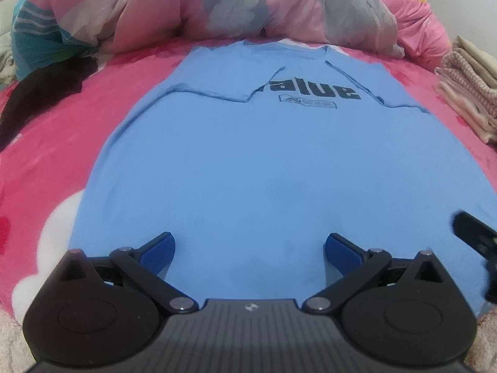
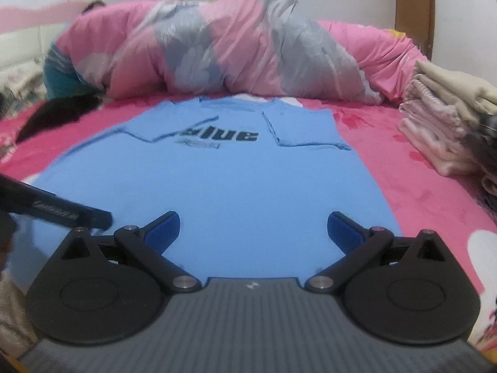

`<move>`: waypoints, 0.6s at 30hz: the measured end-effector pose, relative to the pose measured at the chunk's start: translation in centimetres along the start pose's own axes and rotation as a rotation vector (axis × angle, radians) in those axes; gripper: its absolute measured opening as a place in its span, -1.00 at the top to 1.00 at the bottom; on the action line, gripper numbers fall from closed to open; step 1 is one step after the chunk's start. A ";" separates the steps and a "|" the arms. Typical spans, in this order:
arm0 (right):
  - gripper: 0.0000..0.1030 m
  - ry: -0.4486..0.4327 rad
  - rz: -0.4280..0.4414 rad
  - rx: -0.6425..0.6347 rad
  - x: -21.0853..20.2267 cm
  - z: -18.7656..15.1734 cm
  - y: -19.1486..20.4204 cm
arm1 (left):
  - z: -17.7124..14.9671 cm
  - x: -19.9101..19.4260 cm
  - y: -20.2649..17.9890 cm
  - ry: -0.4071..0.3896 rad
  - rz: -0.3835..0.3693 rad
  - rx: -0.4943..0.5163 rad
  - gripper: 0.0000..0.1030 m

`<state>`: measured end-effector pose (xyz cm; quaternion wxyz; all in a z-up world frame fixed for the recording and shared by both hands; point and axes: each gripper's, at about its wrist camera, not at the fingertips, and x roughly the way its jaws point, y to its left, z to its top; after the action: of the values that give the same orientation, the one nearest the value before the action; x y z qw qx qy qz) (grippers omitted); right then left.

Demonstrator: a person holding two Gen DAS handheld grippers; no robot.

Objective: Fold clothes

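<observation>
The fingers [image 1: 160, 250] of the left gripper [image 1: 249, 248] are spread wide apart, with nothing held between them, and the fingers [image 2: 164, 231] of the right gripper [image 2: 253, 230] are likewise spread wide and empty. A light blue T-shirt [image 1: 248, 161] is laid flat on a bed [image 1: 46, 155] covered by a pink sheet, its collar at the far end and its hem nearest the fingers. Both sleeves are folded inward over the chest, so that part of the dark printed word [image 1: 316, 90] is hidden. Each pair of fingers is seen above the near hem of the T-shirt; whether they touch the cloth cannot be told.

In the left wrist view, the shirt fills the gap between the fingers, and a blurred black part of the right gripper is seen at the right edge. In the right wrist view, the right edge of the shirt is seen just beyond the right finger, the left gripper is seen at the left edge, and more of the room wall [image 2: 459, 15] is shown.

A pink and grey quilt [image 2: 217, 49] is bunched along the far side of the bed. A stack of folded clothes [image 2: 441, 130] is placed on the bed to the right, apart from the T-shirt. A dark garment [image 1: 46, 93] is seen to the left.
</observation>
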<state>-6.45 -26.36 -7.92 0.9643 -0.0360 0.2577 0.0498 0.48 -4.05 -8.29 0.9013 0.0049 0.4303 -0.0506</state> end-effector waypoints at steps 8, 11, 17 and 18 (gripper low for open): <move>-0.98 0.076 -0.013 -0.005 3.0 -0.7 1.3 | 0.1 0.1 -0.3 0.002 0.009 0.009 -1.00; -0.98 0.084 -0.006 0.005 3.0 -1.3 1.3 | 0.0 0.1 -0.3 0.001 0.011 0.012 -1.00; -0.98 0.086 0.006 0.022 2.6 -1.9 1.1 | 0.0 0.1 -0.2 0.001 0.012 0.014 -1.00; -0.98 0.086 0.007 0.023 2.6 -2.0 1.1 | 0.0 0.1 -0.2 0.001 0.012 0.014 -1.00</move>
<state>-5.37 -25.31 -11.00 0.9525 -0.0262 0.2995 0.0486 0.57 -4.28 -8.38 0.9012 0.0140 0.4304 -0.0484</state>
